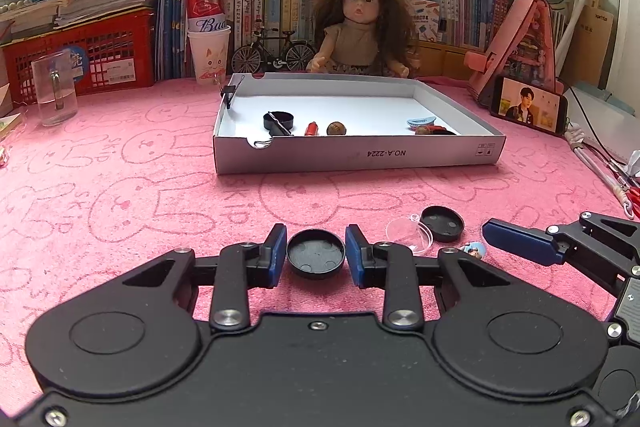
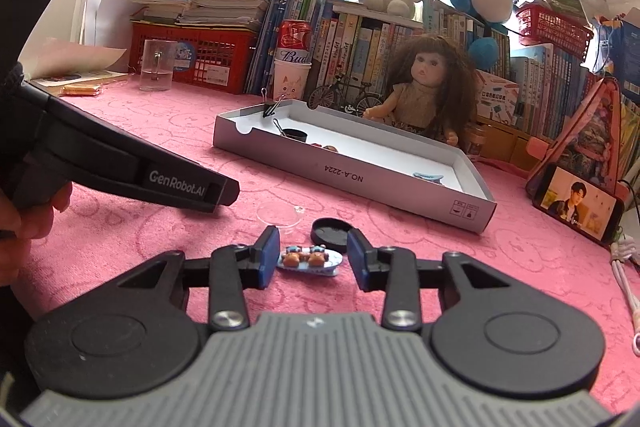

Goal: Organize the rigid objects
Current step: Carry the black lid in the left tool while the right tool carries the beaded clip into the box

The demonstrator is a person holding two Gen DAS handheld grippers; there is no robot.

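Note:
A shallow grey box point(image 1: 356, 157) lies on the pink cloth and holds a black cap point(image 1: 279, 120), a red piece point(image 1: 311, 128), a brown nut point(image 1: 336, 128) and a blue clip point(image 1: 421, 121). My left gripper point(image 1: 316, 254) is open, its pads on either side of a black round lid point(image 1: 316, 253) on the cloth, not squeezing it. A second black lid point(image 1: 442, 223), a clear plastic disc point(image 1: 409, 234) and a small badge point(image 1: 473, 250) lie to its right. My right gripper point(image 2: 313, 259) is open around a blue hair clip with bear charms point(image 2: 310, 259). The box also shows in the right wrist view point(image 2: 360, 179).
A doll point(image 1: 362, 23), a model bicycle point(image 1: 274, 53), a paper cup with a red can point(image 1: 209, 43), a glass mug point(image 1: 54, 89) and a red crate point(image 1: 84, 53) line the back. A phone point(image 1: 528, 105) leans at right. Cords lie at the right edge point(image 1: 600, 167).

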